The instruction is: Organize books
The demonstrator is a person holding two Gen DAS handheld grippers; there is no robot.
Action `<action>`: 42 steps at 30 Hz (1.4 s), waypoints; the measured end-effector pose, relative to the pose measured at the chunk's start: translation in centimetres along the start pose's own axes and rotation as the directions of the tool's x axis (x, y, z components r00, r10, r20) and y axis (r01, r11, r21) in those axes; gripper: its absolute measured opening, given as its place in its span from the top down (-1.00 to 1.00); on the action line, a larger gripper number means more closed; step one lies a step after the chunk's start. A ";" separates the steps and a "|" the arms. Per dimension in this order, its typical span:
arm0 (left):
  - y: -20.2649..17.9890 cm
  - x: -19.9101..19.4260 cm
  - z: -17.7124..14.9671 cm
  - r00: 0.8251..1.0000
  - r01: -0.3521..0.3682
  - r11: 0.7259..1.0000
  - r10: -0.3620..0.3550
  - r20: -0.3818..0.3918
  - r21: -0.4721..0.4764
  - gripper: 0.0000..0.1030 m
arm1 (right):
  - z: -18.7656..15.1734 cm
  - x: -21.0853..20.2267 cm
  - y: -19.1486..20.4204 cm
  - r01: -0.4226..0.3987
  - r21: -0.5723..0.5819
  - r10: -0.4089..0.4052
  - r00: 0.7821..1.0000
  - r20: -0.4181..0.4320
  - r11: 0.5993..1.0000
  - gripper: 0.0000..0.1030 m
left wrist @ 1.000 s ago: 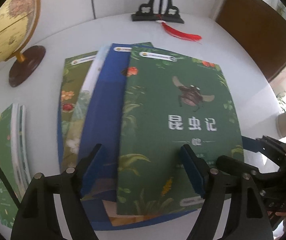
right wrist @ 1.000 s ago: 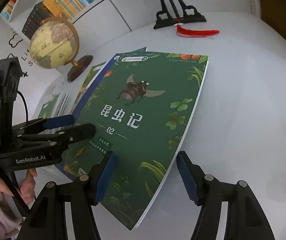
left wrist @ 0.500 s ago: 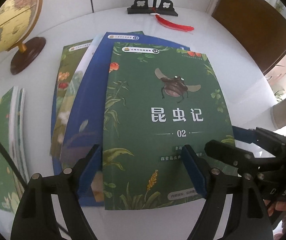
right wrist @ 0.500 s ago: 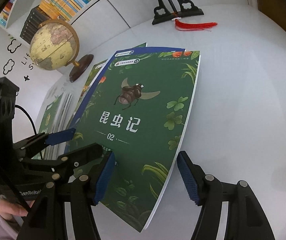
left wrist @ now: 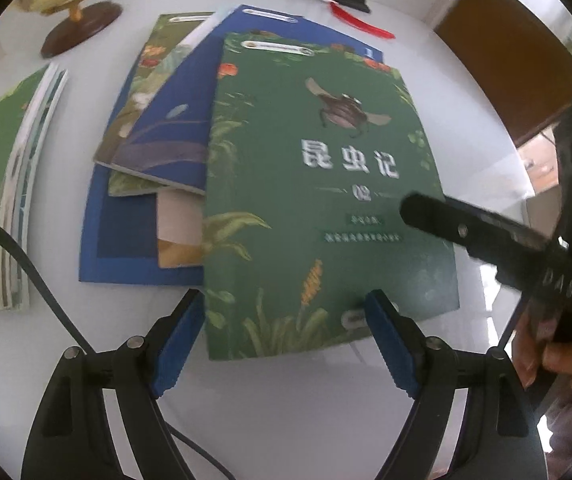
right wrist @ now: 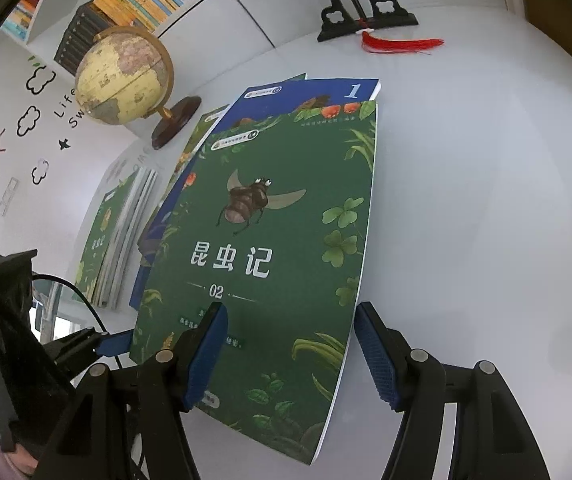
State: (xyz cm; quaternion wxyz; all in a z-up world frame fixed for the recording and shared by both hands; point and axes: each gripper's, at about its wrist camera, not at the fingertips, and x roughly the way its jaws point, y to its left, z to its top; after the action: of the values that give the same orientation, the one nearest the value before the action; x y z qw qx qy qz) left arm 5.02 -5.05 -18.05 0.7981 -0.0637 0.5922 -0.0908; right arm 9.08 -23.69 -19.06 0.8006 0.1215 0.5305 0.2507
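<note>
Thin green beetle-cover paperback (left wrist: 317,200): light, floppy, slick; pinch 6 o'clock edge. Left gripper (left wrist: 282,344) fingers just opening, right gripper (right wrist: 289,356) fingers apart, neither gripping.

Our left gripper (left wrist: 282,340) points steeply down, its blue-padded jaws wide apart and pressing on nothing; they have just been opening a little further. Our right gripper (right wrist: 291,350) also tilts downward with its jaws parted and nothing clamped between the pads. In the left wrist view one finger of the right gripper reaches in from the right edge, and our right hand (left wrist: 541,356) wraps its handle.
</note>
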 end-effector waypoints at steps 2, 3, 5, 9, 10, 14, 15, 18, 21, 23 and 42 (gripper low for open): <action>0.6 -0.1 0.7 1.000 -0.001 1.000 0.001 0.002 -0.025 -0.57 | -0.1 0.1 0.1 0.002 -0.004 -0.002 1.000 0.009 1.000 -0.28; 0.9 0.0 1.0 1.000 0.004 0.999 -0.004 0.001 -0.041 -0.57 | -0.1 0.1 0.1 0.001 -0.005 -0.001 1.000 0.013 1.000 -0.31; 1.4 0.3 1.6 1.000 0.023 0.997 -0.023 -0.011 -0.069 -0.58 | -0.1 0.1 0.1 0.003 -0.009 -0.003 1.000 0.022 1.000 -0.38; 0.9 0.6 1.5 0.999 0.016 0.998 -0.018 -0.027 -0.068 -0.71 | 0.1 0.3 0.5 0.042 -0.049 -0.041 0.999 0.030 0.998 -0.58; 0.6 0.8 1.6 1.000 0.006 0.999 -0.007 -0.029 -0.053 -0.72 | 0.1 0.3 0.4 0.049 -0.053 -0.047 0.998 0.033 0.997 -0.58; -0.1 1.3 1.9 0.999 -0.019 0.999 0.018 -0.038 -0.031 -0.80 | 0.7 0.3 -0.3 0.005 -0.008 -0.005 0.999 0.047 1.000 -0.66; -0.2 1.4 2.0 0.999 -0.022 0.999 0.021 -0.039 -0.032 -0.82 | 0.9 0.4 -0.5 -0.004 0.002 0.004 0.999 0.048 1.000 -0.66; -0.3 1.5 2.1 0.999 -0.027 0.999 0.025 -0.040 -0.038 -0.84 | 1.0 0.6 -0.1 -0.001 -0.022 0.002 0.999 0.040 1.000 -0.66; -0.6 1.8 2.4 0.999 -0.029 0.999 0.027 -0.039 -0.045 -0.84 | 1.1 0.9 0.4 0.007 -0.061 -0.005 1.000 0.027 0.998 -0.66; -0.7 2.1 2.7 0.999 -0.029 0.998 0.027 -0.038 -0.049 -0.84 | 1.2 1.1 0.8 -0.010 -0.075 0.011 1.000 0.013 0.997 -0.67; -0.6 -1.0 0.8 0.998 0.057 0.996 -0.055 0.032 -0.064 -0.02 | 0.9 -2.3 -0.2 0.003 -0.064 -0.001 0.999 0.034 0.998 0.22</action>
State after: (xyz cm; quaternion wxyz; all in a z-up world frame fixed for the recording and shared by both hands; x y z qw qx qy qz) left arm 5.41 -5.37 -16.76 0.8017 -0.1078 0.5805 -0.0929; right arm 9.21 -25.05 -16.98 0.8132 0.0996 0.5087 0.2647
